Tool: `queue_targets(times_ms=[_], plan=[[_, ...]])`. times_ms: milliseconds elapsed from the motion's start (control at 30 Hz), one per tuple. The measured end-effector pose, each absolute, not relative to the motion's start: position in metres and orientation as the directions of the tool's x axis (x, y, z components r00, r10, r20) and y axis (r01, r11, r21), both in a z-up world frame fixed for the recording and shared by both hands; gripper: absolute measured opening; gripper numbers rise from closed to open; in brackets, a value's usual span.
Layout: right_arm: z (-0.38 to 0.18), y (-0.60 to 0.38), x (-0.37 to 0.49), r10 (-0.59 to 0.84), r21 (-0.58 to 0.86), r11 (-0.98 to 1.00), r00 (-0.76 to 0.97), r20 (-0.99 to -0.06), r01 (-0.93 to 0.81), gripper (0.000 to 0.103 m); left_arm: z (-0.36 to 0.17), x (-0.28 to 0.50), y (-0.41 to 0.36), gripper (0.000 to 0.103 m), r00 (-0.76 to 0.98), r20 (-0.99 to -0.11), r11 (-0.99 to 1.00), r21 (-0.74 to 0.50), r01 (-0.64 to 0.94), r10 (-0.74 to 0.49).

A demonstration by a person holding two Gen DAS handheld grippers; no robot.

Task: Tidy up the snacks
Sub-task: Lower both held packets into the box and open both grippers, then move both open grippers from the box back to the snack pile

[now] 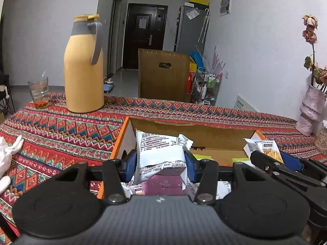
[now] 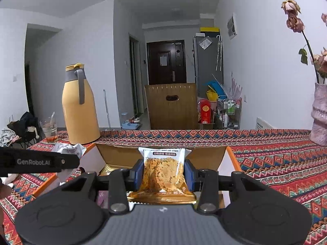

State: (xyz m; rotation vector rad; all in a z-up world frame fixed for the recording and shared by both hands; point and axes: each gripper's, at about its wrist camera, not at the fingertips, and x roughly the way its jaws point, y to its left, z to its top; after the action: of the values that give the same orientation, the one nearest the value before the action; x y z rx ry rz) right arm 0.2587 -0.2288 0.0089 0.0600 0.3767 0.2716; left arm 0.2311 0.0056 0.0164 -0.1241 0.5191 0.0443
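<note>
the left gripper [image 1: 161, 161] is closed on a white snack packet [image 1: 160, 153], its blue pads pressing the two sides of the packet, with the printed back of the wrapper turned toward the camera. the right gripper [image 2: 163, 172] is closed too, on a clear packet with an oat crisp [image 2: 162, 173] inside, held upright between the pads. both packets hang over the open cardboard box [image 1: 204, 136] with orange edges, which stands on the near part of the patterned tablecloth [image 1: 61, 134]. under the left packet lie a purple packet [image 1: 163, 183] and other white wrappers, and in the right wrist view a gold packet [image 2: 161, 197] lies just below the crisp. in the left view the right gripper appears at the right side with its packet, quite near to the left one. farther on the table stand a yellow thermos jug [image 1: 83, 73] and a glass [image 1: 39, 91] at the far left, and a pink vase [image 1: 310, 114] with dry flowers at the far right. i think the two packets are about to be put down in the box. the risk i see is that the two grippers, so near each other over one box, may knock together, or one may push the box wall and shift it. the crisp also looks fragile, so a too strong squeeze could break it, and a release from too high may let a packet fall flat or outside its row.
</note>
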Motion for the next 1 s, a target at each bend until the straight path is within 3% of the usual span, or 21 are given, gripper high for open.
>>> queue_targets(times_ms=[300, 433, 467, 533, 600, 700, 1000], plan=[[-0.003, -0.226, 0.266, 0.275, 0.112, 0.961, 0.879, -0.39, -0.251, 0.04, 0.006, 0.236, 0.011, 0.05, 0.853, -0.522, 0.991, -0.118, -0.07, -0.002], [-0.005, -0.226, 0.265, 0.28, 0.108, 0.96, 0.87, -0.406, -0.258, 0.044, 0.009, 0.231, 0.013, 0.056, 0.864, -0.504, 0.989, -0.128, -0.079, 0.003], [-0.005, -0.226, 0.264, 0.278, 0.108, 0.96, 0.871, -0.405, -0.257, 0.045, 0.011, 0.23, 0.015, 0.061, 0.866, -0.499, 0.987, -0.137, -0.08, 0.001], [-0.003, -0.229, 0.26, 0.277, 0.11, 0.961, 0.874, -0.399, -0.254, 0.054, 0.013, 0.226, 0.018, 0.072, 0.874, -0.485, 0.986, -0.146, -0.085, 0.003], [-0.002, -0.232, 0.256, 0.273, 0.117, 0.962, 0.881, -0.388, -0.247, 0.082, 0.015, 0.222, 0.019, 0.083, 0.884, -0.468, 0.985, -0.146, -0.091, 0.013], [0.002, -0.236, 0.251, 0.268, 0.123, 0.963, 0.893, -0.363, -0.239, 0.103, 0.019, 0.217, 0.017, 0.1, 0.897, -0.442, 0.985, -0.142, -0.097, 0.025], [0.005, -0.245, 0.249, 0.247, 0.161, 0.966, 0.904, -0.35, -0.202, 0.103, 0.025, 0.208, 0.015, 0.103, 0.905, -0.423, 0.986, -0.133, -0.101, 0.036]])
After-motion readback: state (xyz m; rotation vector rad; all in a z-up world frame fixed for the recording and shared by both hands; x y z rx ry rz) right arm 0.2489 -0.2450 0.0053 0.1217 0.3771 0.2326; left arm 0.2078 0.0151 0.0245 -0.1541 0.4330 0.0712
